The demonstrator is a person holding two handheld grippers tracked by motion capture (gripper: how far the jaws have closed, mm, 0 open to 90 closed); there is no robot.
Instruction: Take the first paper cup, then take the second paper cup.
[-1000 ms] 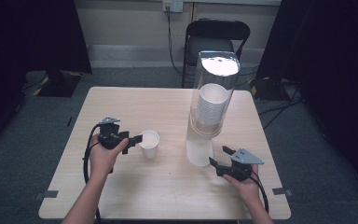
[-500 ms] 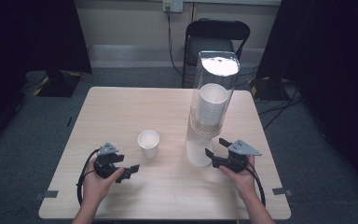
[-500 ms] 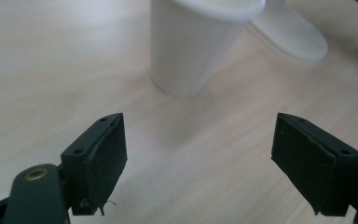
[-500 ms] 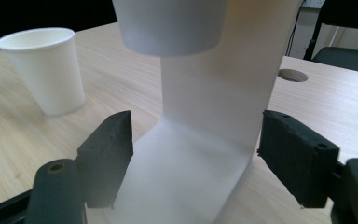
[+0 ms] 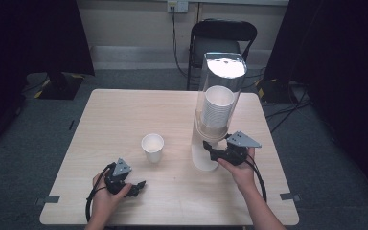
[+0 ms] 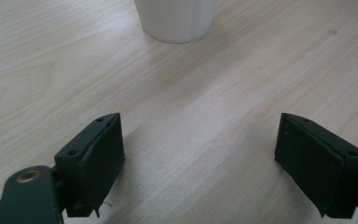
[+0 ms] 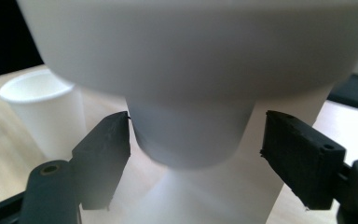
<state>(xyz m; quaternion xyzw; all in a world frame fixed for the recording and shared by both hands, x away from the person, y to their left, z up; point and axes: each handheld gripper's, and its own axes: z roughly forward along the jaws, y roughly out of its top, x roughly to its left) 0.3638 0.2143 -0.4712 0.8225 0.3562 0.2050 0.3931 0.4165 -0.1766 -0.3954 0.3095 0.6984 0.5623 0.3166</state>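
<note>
A white cup [image 5: 152, 147] stands upright mid-desk [image 5: 124, 115], just left of the clear dispenser [image 5: 217, 110] holding a cup stack [image 5: 215, 111]. The left hand-held gripper [image 5: 136, 186] rests near the front edge, jaws wide and empty, the cup ahead of it. The right hand-held gripper [image 7: 196, 144], jaws wide, brackets the bottom cup [image 7: 189, 135] poking beneath the dispenser, not yet closed on it.

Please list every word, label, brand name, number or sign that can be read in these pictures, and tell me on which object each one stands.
None can be read: no text stands on any object.
The loose paper cup is plain white.
The clear dispenser tube and its cup stack carry no label.
The left gripper, the right gripper and the table show no marking.
</note>
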